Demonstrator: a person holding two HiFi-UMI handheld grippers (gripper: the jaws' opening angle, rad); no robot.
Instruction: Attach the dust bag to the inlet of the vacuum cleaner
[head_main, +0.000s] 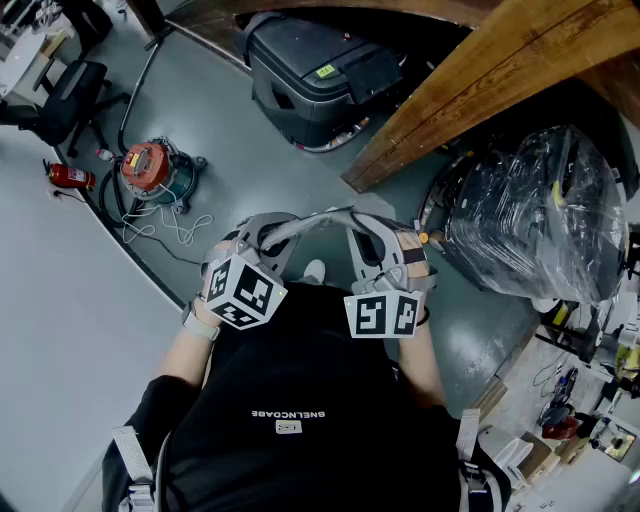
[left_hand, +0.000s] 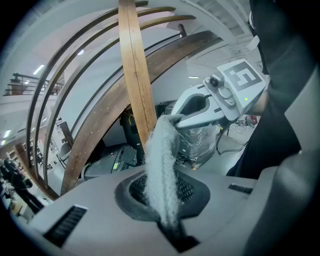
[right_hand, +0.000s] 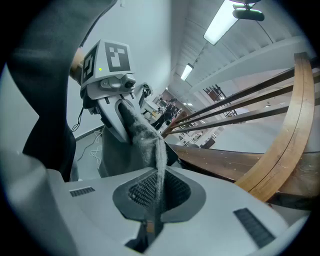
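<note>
**Bag held taut in the air – the vacuum stands well off to the left**

The dust bag (head_main: 305, 224) hangs in front of the person's chest, stretched between the two tools. The left gripper (left_hand: 167, 225) has its jaws nearly together, pinching one end of the bag. The right gripper (right_hand: 150, 220) is clamped the same way on the other end. In each gripper view a narrow strip of cloth rises out of the jaw slit and runs across to the other gripper. The bag's long axis therefore lies side to side, roughly level, with nothing under it.

The vacuum cleaner (head_main: 150, 168) stands on the floor (head_main: 230, 130) ahead of the person and off to the left. It sits close to the curved line where the darker floor meets the paler strip, well apart from the bag. The left gripper is the nearer of the two. The coming move would probably be a walk or a reach forward and left, with the bag then turned to face the inlet – where on the body that inlet sits cannot be made out from here.

The bag is soft, grey and fuzzy, like felt, and folds limply where it is pinched. The vacuum is a squat drum with an orange-red top on a teal base. A loose white cable (head_main: 165, 228) lies beside it.
</note>
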